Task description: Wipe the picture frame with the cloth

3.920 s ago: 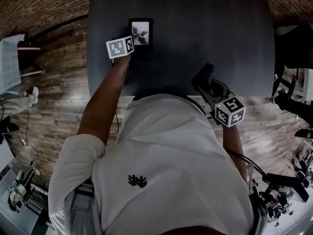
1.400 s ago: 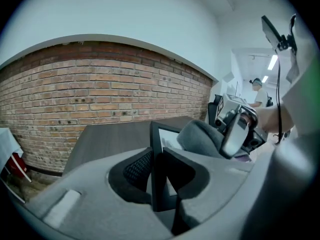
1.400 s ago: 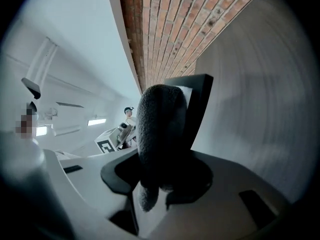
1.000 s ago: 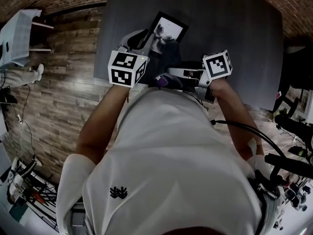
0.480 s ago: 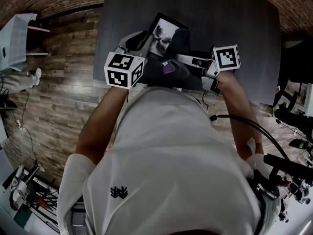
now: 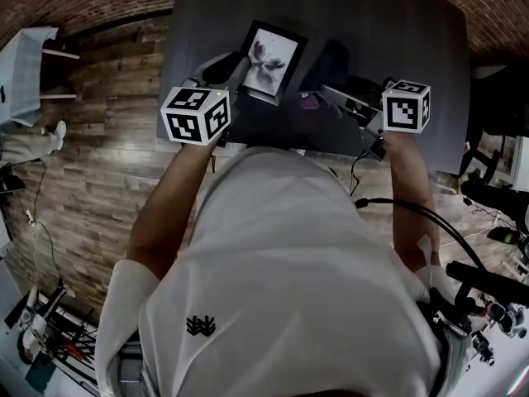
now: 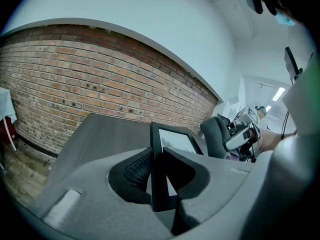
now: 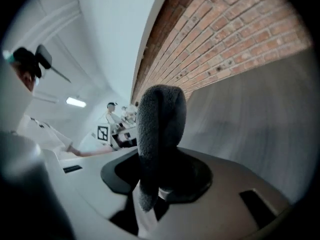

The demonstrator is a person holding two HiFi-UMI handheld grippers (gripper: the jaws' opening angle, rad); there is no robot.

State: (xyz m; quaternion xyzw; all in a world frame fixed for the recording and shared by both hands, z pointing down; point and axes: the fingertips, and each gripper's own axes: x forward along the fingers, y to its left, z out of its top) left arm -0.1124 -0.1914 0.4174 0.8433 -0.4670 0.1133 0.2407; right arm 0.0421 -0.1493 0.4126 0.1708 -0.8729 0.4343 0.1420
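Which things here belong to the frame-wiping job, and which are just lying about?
Job: picture frame, clamped in left gripper; grey cloth, clamped in right gripper.
Lying about: dark table, brick wall, white side table.

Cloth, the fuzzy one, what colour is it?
Dark grey all over, with no pattern. The cloth shows best in the right gripper view.

Head view kinda dim, colours washed out, edges bent hard by fisheye. Faint sheen seen on wood floor (image 6: 99,164). Both gripper views ringed by black vignette. Left one: brick wall (image 7: 75,79) bowed. Right one: ceiling strip light (image 8: 76,102) blown out, table (image 8: 260,114) smeared by motion blur.
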